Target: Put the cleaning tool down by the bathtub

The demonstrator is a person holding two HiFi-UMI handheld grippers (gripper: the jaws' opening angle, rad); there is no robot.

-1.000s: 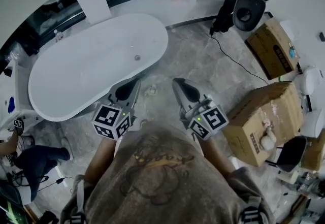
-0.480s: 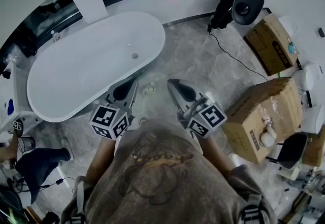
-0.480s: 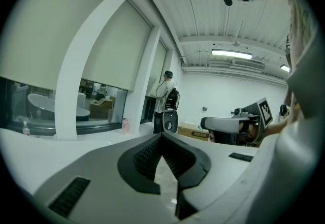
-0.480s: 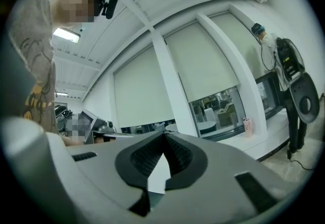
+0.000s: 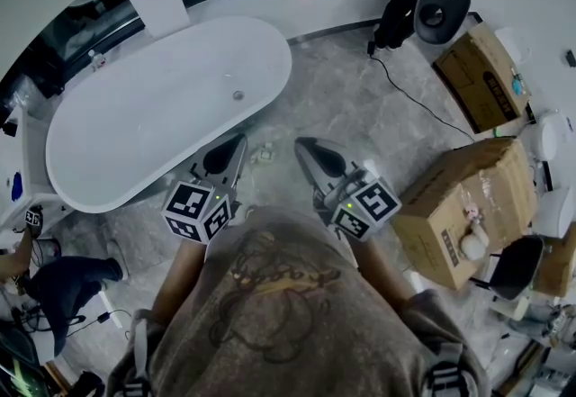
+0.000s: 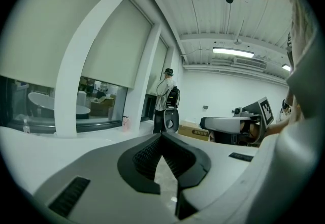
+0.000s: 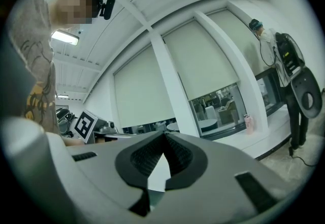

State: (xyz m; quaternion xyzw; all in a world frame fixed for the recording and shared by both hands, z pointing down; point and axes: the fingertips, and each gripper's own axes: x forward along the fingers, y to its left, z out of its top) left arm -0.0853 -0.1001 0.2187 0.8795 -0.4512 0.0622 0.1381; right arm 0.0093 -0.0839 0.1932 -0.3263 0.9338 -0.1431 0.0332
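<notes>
Head view: you stand on the grey floor (image 5: 360, 116) beside the white tub (image 5: 162, 116). You hold the left gripper (image 5: 232, 148) and the right gripper (image 5: 306, 150) low in front of you, their tips near each other and pointing toward the tub. A small pale object (image 5: 264, 155) lies on the floor between the tips, just beside the tub. It is too small to tell whether it is the cleaning tool. Boxes (image 5: 459, 206) sit to your right.

Left gripper view: the jaws meet at their tips with nothing between them. A person (image 6: 165, 97) stands far ahead.

Right gripper view: these jaws are likewise closed and empty.
</notes>
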